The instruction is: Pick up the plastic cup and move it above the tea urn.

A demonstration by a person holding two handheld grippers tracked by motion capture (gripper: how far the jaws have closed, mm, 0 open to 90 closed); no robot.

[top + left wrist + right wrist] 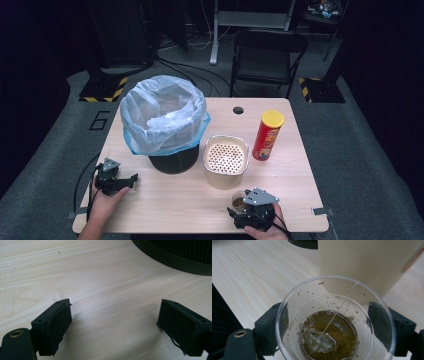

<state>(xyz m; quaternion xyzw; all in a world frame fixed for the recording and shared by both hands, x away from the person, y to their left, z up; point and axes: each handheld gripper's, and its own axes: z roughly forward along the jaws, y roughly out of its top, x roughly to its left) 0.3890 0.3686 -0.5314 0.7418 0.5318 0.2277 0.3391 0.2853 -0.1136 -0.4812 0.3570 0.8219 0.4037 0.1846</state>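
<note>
Clear plastic cup (pixel 335 322) with brownish tea and a tea bag (pixel 319 341) stands near the desk's (pixel 165 200) front edge, toward its right corner, just in front of the cream strainer pot (pixel 225 161). The right gripper (pixel 243 212) has its jaws around the cup, touching its sides. The left gripper (pixel 113 327), near the front left corner, is wide open on nothing.

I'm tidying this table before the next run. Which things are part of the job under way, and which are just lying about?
In the job:
- plastic cup with tea and a teabag, between the right claw jaws
- strainer tub, just past the cup

Lying about:
- bin with a bag
- crisps can
- left claw, open over bare table
</note>
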